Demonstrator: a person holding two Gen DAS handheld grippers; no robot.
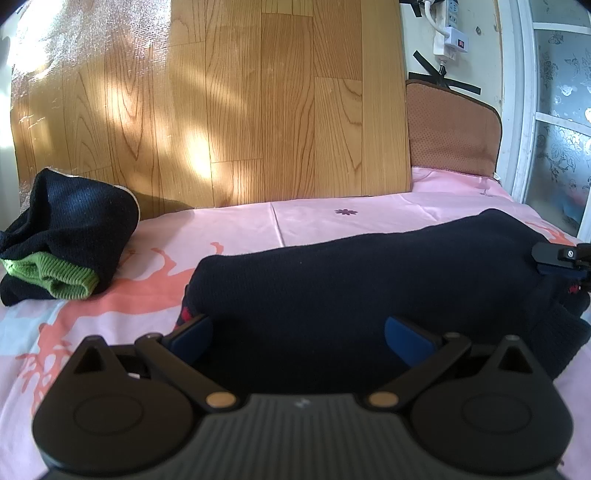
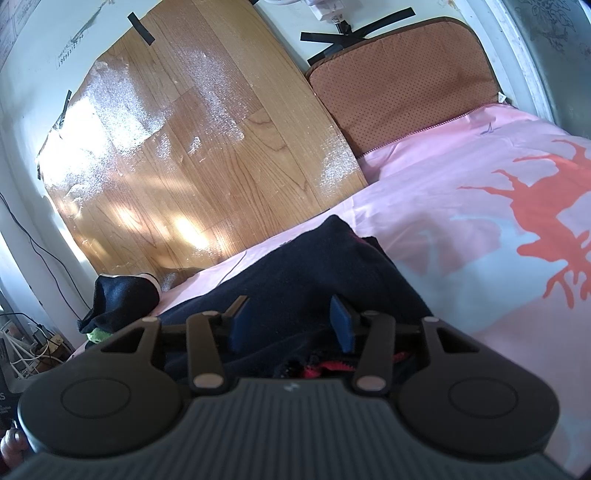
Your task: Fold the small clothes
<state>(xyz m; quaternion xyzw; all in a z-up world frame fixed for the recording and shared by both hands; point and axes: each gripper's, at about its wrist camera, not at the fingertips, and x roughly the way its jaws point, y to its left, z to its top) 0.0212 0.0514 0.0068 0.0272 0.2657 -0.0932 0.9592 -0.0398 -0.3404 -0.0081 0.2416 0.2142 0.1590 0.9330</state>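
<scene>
A dark navy garment [image 1: 351, 273] with red trim lies folded lengthwise on the pink bedsheet [image 1: 229, 229]. My left gripper [image 1: 299, 332] is open, its blue pads on either side of the garment's near edge. My right gripper [image 2: 290, 319] is open over the same garment [image 2: 306, 266], with red trim [image 2: 325, 367] showing below it. The right gripper's fingertip [image 1: 554, 258] shows at the garment's right end in the left wrist view. A folded dark piece with a green cuff [image 1: 66, 236] sits at the far left.
A wood-grain board [image 1: 240, 103] leans against the wall behind the bed. A brown cushion [image 1: 450, 129] stands at the back right. A power strip [image 1: 450, 29] hangs on the wall. Cables [image 2: 22, 350] lie on the floor at left.
</scene>
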